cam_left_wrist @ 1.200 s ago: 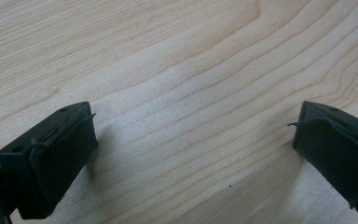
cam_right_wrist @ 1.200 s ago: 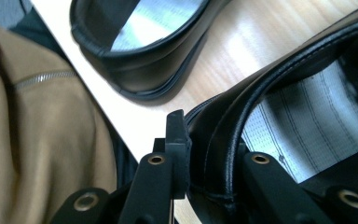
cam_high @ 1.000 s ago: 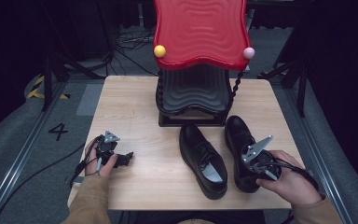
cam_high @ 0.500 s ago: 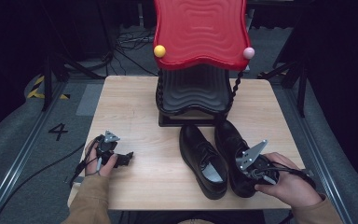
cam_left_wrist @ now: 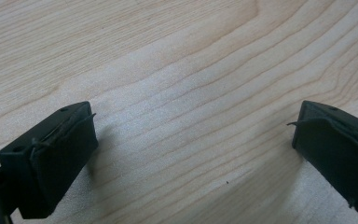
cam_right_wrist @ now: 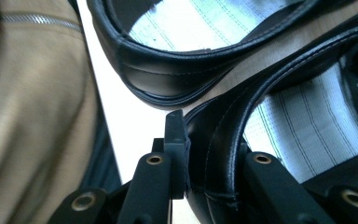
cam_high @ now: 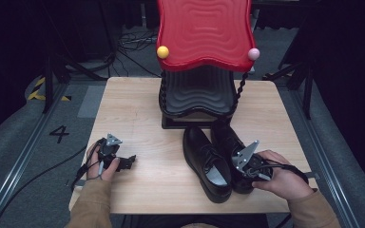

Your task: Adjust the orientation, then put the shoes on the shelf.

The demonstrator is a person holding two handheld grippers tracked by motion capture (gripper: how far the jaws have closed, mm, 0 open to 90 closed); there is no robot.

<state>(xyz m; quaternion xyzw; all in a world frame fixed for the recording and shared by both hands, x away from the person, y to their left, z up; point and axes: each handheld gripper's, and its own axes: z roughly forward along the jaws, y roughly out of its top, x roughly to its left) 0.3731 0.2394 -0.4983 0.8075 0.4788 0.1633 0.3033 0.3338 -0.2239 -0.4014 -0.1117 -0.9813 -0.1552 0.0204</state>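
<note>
A person seated at a wooden table [cam_high: 138,114] clamps the right gripper [cam_high: 248,166] on the heel rim of the right-hand black shoe [cam_high: 228,142], one jaw outside the leather and the other inside the opening, as the right gripper view [cam_right_wrist: 205,177] shows at close range. That shoe stands just in front of the red-topped shoe rack [cam_high: 204,33], which sits at the far middle of the table, and it lies touching or nearly touching its mate, the left-hand black shoe [cam_high: 204,161], whose pale striped insole faces up. Both shoes point their toes toward the rack's black lower shelf [cam_high: 197,95]. Well to the left of the rack's front, near the table's near-left edge, the left gripper [cam_high: 123,163] rests low over bare wood, its jaws spread wide with nothing between them; the left gripper view [cam_left_wrist: 191,140] looks straight down on the grain. Tan sleeves [cam_high: 92,204] enter from the near edge.
</note>
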